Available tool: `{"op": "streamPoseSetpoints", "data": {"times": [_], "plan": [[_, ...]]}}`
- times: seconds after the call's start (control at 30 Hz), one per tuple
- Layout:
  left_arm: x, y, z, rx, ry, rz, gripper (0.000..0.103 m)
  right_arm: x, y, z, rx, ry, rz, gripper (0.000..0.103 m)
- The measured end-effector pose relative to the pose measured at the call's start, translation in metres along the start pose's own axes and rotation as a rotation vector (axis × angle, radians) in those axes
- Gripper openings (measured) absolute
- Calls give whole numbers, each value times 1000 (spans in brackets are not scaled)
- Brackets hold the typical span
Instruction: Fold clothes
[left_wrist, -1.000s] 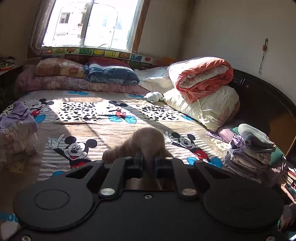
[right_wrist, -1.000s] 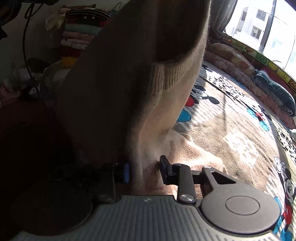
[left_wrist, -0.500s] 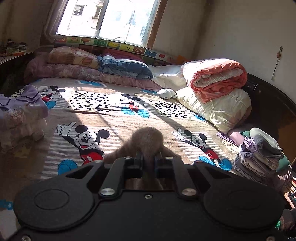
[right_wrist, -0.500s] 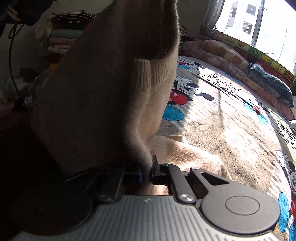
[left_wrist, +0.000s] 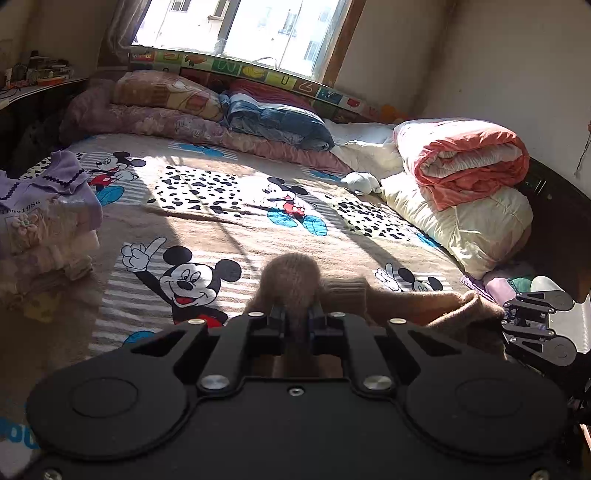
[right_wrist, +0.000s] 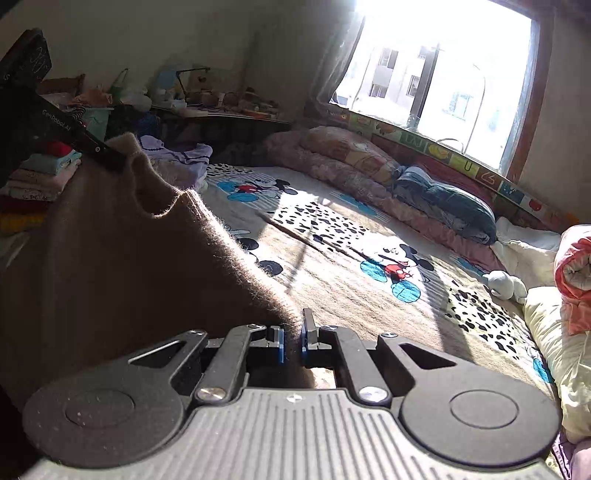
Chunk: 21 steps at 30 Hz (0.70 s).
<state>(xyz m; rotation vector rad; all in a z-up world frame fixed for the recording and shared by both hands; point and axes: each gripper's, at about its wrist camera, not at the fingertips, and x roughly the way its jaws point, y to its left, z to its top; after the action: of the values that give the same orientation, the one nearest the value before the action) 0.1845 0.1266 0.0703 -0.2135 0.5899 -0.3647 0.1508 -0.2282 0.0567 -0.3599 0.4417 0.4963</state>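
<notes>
Sweater: a fuzzy tan knit sweater (left_wrist: 291, 280) hung stretched between the two grippers above the near edge of the bed; a ribbed cuff (left_wrist: 345, 290) showed just right of the left gripper.
Left gripper: the left gripper (left_wrist: 295, 321) was clamped on a bunched fold of the sweater, its jaws drawn in tight with the knit bulging up between them.
Right gripper: the right gripper (right_wrist: 291, 339) was pinched on a thin edge of the sweater, its blue pads (right_wrist: 281, 345) nearly together with fabric between.
Pose: both grippers pointed out over the bed toward the window; in the left view the right gripper (left_wrist: 508, 325) sat at the sweater's far right end; in the right view the left gripper sat at the sweater's upper left corner.
Bed: a Mickey Mouse bedspread (left_wrist: 207, 229) lay beneath the sweater, sunlit in the middle.
Left of sweater: a stack of folded clothes (left_wrist: 44, 221) with a purple top uppermost rested on the bed.
Beyond sweater: pillows and a blue folded blanket (left_wrist: 273, 122) lined the window side of the bed.
Right of sweater: a rolled orange quilt (left_wrist: 461, 158) lay on a cream duvet (left_wrist: 465, 221), a small white plush toy (left_wrist: 360, 182) beside them.
Containers: none could be made out.
</notes>
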Motion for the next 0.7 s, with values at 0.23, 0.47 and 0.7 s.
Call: {"op": "streamPoseSetpoints", "data": {"times": [0.23, 0.47, 0.7], "plan": [[39, -11, 56, 26, -42, -2, 8, 37, -41, 23, 9, 12, -70, 9], [64, -26, 114, 82, -103, 26, 8, 56, -86, 60, 25, -30, -135, 9], [81, -38, 172, 104, -177, 50, 8, 70, -137, 110, 44, -86, -213, 9]]}}
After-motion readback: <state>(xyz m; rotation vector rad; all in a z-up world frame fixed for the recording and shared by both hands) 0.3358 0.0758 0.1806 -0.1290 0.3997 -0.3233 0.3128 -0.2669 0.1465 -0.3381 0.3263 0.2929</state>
